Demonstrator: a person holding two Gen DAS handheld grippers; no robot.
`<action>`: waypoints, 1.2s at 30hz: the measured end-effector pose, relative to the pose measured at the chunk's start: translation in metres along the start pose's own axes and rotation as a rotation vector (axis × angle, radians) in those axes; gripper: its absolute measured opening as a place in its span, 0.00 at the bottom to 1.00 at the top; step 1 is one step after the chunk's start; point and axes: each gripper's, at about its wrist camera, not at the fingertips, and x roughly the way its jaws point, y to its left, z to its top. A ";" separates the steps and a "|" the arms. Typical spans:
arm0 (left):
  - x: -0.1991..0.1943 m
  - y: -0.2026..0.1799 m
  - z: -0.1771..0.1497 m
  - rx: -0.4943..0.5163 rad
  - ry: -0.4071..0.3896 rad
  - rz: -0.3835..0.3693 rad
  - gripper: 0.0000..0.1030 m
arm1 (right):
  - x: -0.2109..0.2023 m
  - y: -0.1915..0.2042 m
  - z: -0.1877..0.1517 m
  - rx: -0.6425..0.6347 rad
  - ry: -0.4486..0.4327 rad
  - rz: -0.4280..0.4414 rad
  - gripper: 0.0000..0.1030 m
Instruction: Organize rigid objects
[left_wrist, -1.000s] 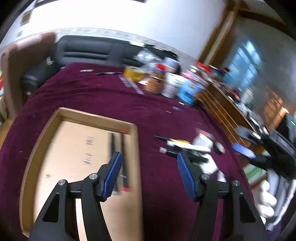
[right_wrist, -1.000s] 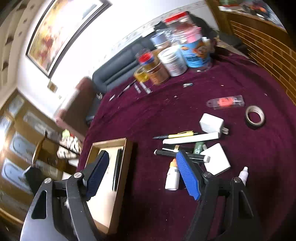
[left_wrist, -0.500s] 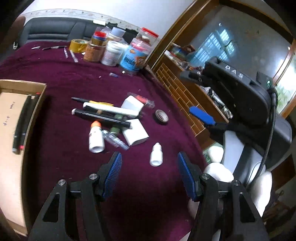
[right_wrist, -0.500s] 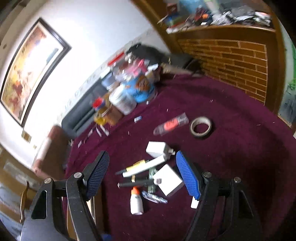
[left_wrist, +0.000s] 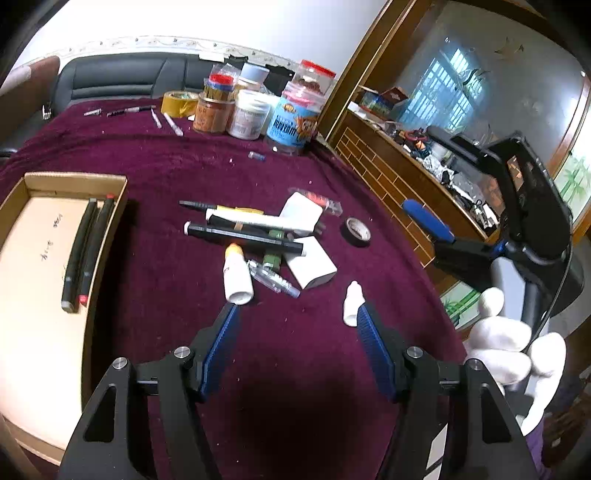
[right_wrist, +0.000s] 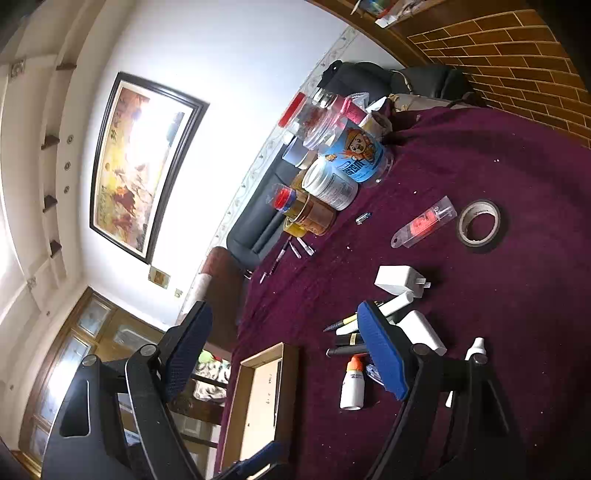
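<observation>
The right hand-held gripper's (right_wrist: 284, 334) near finger hides parts of the pen pile in its own view, and the cardboard box (right_wrist: 255, 365) there shows only a narrow strip of its floor, its contents too thin to read. From the left wrist the same box (left_wrist: 74, 181) is cut off at the left frame edge, yet two dark pens (left_wrist: 86, 251) lie plainly side by side inside it against the right wall. The pile of loose things sits mid-worktop (left_wrist: 155, 155) on the maroon cloth: a long black marker (left_wrist: 240, 236), a white tube (left_wrist: 255, 219), a white charger (left_wrist: 301, 212), a white block (left_wrist: 312, 262), an orange-capped bottle (left_wrist: 236, 275) and a small clear syringe-like piece (left_wrist: 273, 278), hard to identify. A small white dropper bottle (left_wrist: 352, 302) stands just beside the left hand-held gripper's (left_wrist: 297, 314) right finger, not between the fingers. Both grippers' jaws are apart and opening with nothing between them. The left view alone shows the right gripper's body and a white-gloved hand (left_wrist: 513, 343); the right view alone shows a framed painting (right_wrist: 140, 162). Jars (left_wrist: 255, 107) crowd the far edge; a tape roll (right_wrist: 480, 225) lies apart.
</observation>
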 end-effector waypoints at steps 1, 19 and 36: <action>0.002 0.002 -0.002 -0.005 0.010 -0.002 0.58 | -0.001 0.002 0.001 -0.026 -0.003 -0.032 0.79; 0.011 0.039 0.001 -0.076 0.011 0.082 0.58 | -0.033 0.005 0.012 -0.220 -0.065 -0.197 0.39; 0.075 0.043 0.018 0.017 0.155 0.219 0.57 | -0.022 -0.057 0.012 -0.316 -0.108 -0.737 0.51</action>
